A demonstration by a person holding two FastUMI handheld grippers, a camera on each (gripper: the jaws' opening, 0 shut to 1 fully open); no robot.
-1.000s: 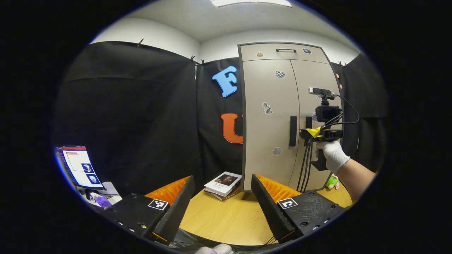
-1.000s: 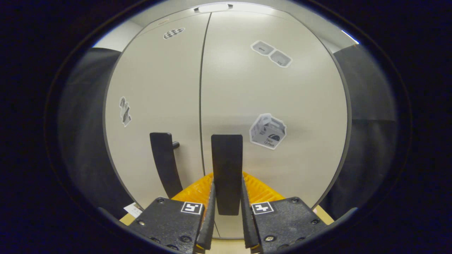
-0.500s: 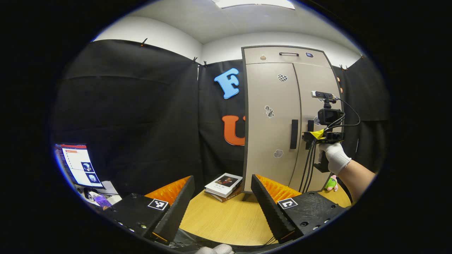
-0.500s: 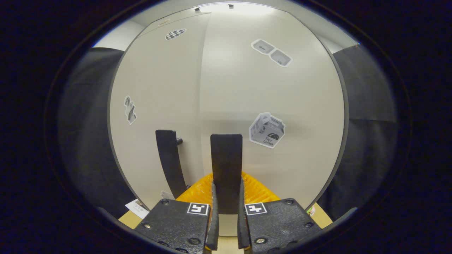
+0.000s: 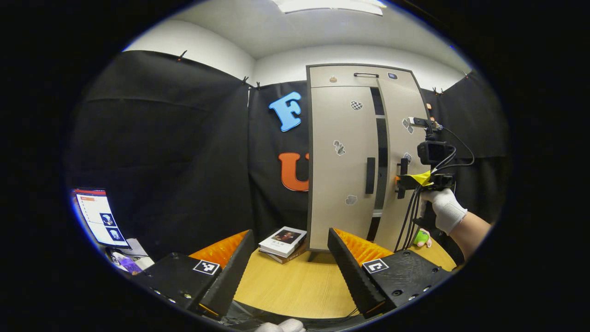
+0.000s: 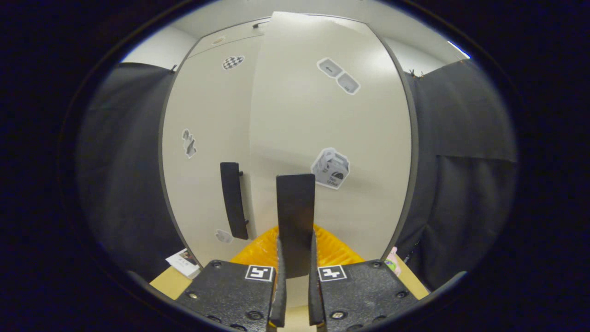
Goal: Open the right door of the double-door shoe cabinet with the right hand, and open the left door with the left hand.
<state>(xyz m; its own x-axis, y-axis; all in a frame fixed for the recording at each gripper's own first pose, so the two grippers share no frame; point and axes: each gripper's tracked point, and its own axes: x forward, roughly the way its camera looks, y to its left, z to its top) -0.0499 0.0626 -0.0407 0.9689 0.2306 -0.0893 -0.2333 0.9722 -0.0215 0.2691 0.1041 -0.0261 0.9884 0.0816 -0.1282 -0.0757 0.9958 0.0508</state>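
Note:
A tall beige shoe cabinet stands on the table. In the left gripper view its left door [image 5: 339, 161] is closed, with a dark vertical handle [image 5: 370, 175]. The right door [image 5: 396, 138] stands ajar, and a dark gap [image 5: 380, 152] runs between the two doors. A gloved hand [image 5: 445, 210] holds my right gripper [image 5: 402, 180] at the right door's handle. In the right gripper view my right gripper [image 6: 295, 276] is shut on that handle [image 6: 295, 216], with the left door's handle [image 6: 233, 198] beside it. My left gripper [image 5: 290, 258] hangs open over the table, well short of the cabinet.
A stack of books [image 5: 282, 239] lies on the wooden table [image 5: 295, 286] at the cabinet's left foot. A green toy [image 5: 420, 237] sits by its right foot. A lit monitor [image 5: 94, 214] stands far left. A drawer with a handle [image 5: 366, 74] tops the cabinet.
The right door has swung outward with my right gripper on its handle, and a dark gap has appeared between the doors. My left gripper has stayed open and barely shifted.

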